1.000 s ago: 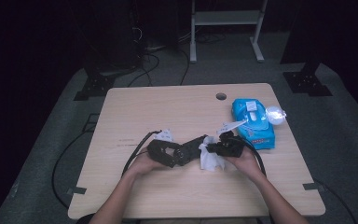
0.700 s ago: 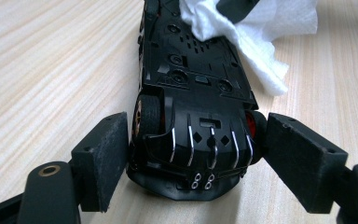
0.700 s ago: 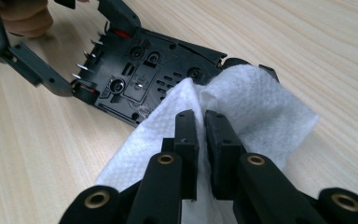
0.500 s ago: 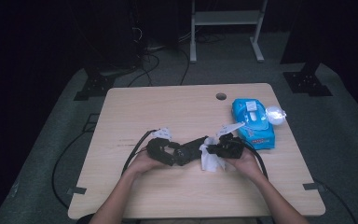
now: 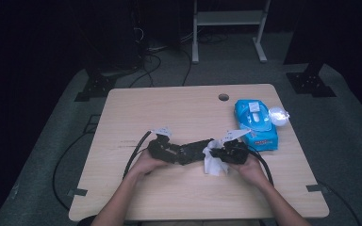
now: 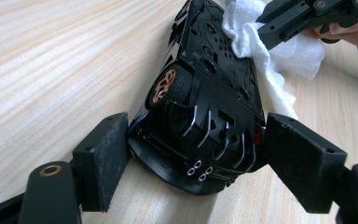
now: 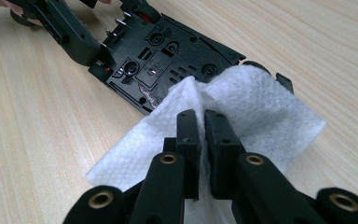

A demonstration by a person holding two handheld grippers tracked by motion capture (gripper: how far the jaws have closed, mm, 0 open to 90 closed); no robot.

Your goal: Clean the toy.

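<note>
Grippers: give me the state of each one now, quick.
Left gripper: closed on the rear of the black toy car, which is tipped on its side.
Right gripper: shut on the white wipe, pressed against the car's underside.

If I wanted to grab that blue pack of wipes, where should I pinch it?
Pinch the blue wipes pack across its two long sides, coming straight down from above, probably near the middle. It lies flat on the table, so its sides are free, and its lid flap stands open on top.
</note>
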